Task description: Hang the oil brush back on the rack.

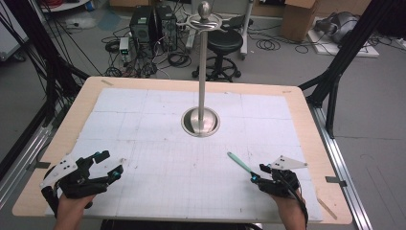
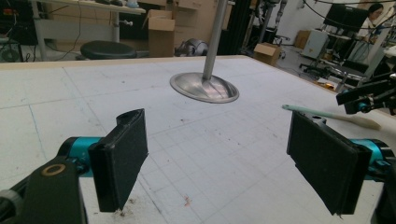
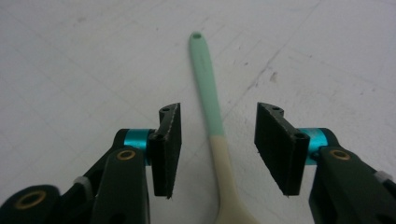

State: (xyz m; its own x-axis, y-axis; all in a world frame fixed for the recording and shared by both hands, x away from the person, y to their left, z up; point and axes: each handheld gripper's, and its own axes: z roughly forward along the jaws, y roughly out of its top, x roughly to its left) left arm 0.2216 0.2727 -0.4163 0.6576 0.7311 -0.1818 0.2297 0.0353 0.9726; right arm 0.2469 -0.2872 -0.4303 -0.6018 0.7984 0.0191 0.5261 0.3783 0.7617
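Both fingers of the right gripper are spread, one on each side of the green and cream spoon, which lies flat on the white mat at the near right. Spread wide too, the left gripper holds nothing at the near left, and the metal stand rises at the mat's far middle.

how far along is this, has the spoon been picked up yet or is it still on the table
Not yet. The spoon lies flat on the table. In hand: the right gripper is open with its jaws either side of the handle, not touching it. The left gripper is open and holds nothing. Left: closing, lifting, and perhaps hanging it on the metal stand, which carries nothing yet.
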